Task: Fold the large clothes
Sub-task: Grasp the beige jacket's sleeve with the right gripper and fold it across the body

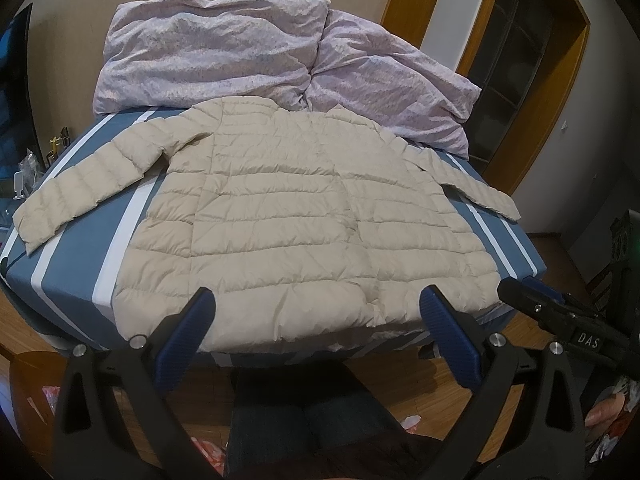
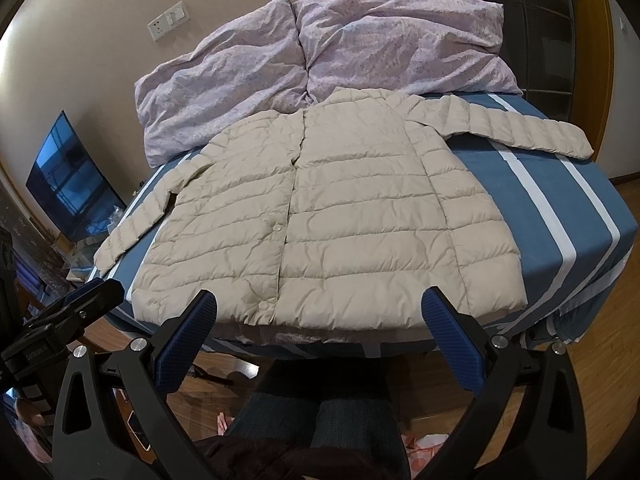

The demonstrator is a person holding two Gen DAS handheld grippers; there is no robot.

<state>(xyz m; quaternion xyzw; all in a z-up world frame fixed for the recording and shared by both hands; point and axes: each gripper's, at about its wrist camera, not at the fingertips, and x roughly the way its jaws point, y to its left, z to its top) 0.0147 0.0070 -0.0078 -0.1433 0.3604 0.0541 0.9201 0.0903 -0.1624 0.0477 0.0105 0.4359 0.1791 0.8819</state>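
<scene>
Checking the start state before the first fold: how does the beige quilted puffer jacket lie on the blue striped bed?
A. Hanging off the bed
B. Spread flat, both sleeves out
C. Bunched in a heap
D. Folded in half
B: the beige quilted puffer jacket lies flat on the blue striped bed, a sleeve out to each side.

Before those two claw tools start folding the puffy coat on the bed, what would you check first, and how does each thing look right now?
1. Jacket lies flat, front up, snaps closed: ok.
2. Both sleeves spread out to the sides, none tucked under: ok.
3. Left gripper fingers apart, holding nothing: ok.
4. Right gripper fingers apart, holding nothing: ok.
5. Hem reachable: ok, it lies at the near edge of the bed, just ahead of both grippers.
6. Room to fold: cannot tell for sure; the rumpled duvet touches the collar, and one cuff reaches the bed's side edge.
</scene>
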